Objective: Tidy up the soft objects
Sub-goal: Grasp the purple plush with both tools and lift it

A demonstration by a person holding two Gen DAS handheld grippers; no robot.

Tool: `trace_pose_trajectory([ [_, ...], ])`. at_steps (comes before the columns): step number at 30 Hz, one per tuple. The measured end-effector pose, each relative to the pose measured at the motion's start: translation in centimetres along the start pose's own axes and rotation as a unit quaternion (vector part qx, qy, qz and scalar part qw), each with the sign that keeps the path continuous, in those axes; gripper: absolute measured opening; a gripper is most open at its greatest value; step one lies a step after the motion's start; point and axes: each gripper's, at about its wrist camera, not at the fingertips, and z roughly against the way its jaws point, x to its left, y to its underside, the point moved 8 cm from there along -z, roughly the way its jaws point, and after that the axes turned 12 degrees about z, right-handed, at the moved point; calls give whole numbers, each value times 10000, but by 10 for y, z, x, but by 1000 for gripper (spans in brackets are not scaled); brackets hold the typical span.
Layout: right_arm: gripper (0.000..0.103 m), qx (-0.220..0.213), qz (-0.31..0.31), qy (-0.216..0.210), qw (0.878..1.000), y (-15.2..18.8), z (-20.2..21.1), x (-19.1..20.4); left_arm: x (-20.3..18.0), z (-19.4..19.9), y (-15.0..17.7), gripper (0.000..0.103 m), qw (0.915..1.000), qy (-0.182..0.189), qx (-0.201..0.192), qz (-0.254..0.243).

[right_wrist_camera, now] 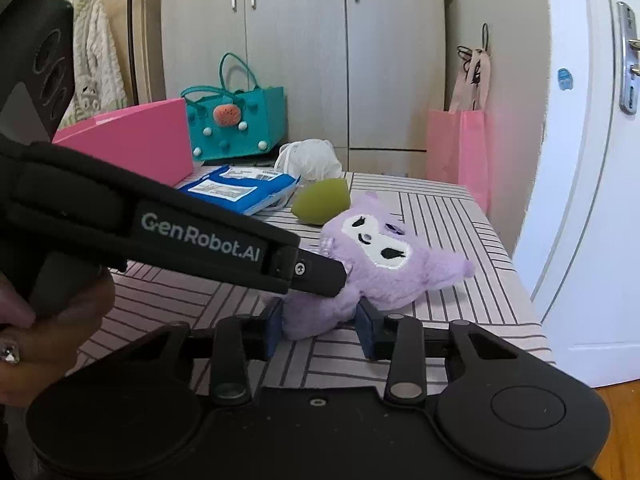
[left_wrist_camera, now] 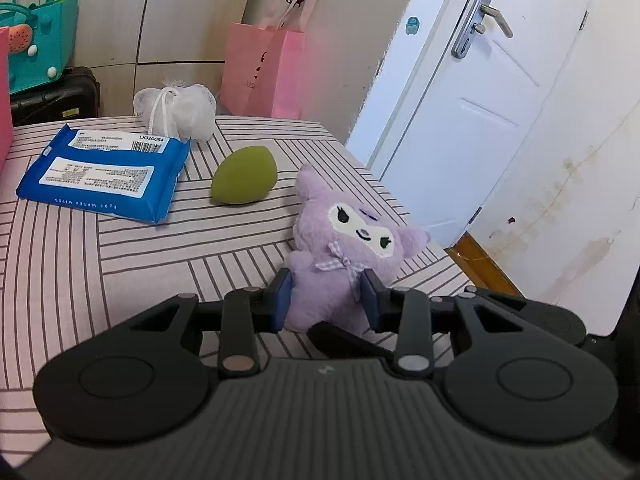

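A purple plush toy (left_wrist_camera: 352, 232) lies on the striped pink cover (left_wrist_camera: 120, 280) near its right edge, face up. In the left wrist view my left gripper (left_wrist_camera: 326, 296) is shut on the toy's body, with a blue pad pressed into each side. In the right wrist view my right gripper (right_wrist_camera: 320, 328) grips the plush toy's (right_wrist_camera: 384, 264) lower body, both pads against the fur. The left gripper's black body (right_wrist_camera: 200, 236) crosses that view from the left and reaches the toy. A green egg-shaped sponge (left_wrist_camera: 244, 176), a white mesh puff (left_wrist_camera: 180, 114) and a blue wipes pack (left_wrist_camera: 104, 172) lie farther back.
A pink box (right_wrist_camera: 132, 140) stands at the back left of the cover, with a teal felt bag (right_wrist_camera: 236, 124) behind it. A pink paper bag (right_wrist_camera: 458, 148) stands by the wardrobe. A white door (left_wrist_camera: 480, 100) is close on the right. A hand (right_wrist_camera: 52, 320) holds the left gripper.
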Motion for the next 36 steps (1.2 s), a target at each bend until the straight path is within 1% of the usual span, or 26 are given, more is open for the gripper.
trace_pose_trajectory([
  [6, 41, -74, -88, -76, 9999, 2, 5, 1, -3, 6, 5, 36, 9999, -88, -25, -68],
  [13, 41, -61, -140, -162, 9998, 4, 11, 6, -4, 15, 11, 35, 9998, -172, 20, -71],
  [19, 41, -88, -254, -219, 9994, 5, 17, 15, 2, 25, 16, 35, 9998, -168, 72, 87],
  [21, 41, -109, -252, -230, 9994, 4, 19, 19, 8, 28, 15, 36, 9994, -142, 82, 318],
  [24, 40, -70, -380, -246, 9989, 4, 20, 24, 11, 32, 18, 35, 9995, -157, 52, 282],
  [27, 40, -65, -357, -256, 9990, 3, 21, 31, 13, 39, 21, 35, 9994, -225, 16, 253],
  [32, 39, -54, -299, -325, 9990, 2, 28, 41, 21, 51, 22, 33, 9987, -162, 114, 464],
  [36, 39, 37, -480, -499, 9976, -1, 34, 45, 21, 60, 25, 33, 9990, -151, 178, 387],
])
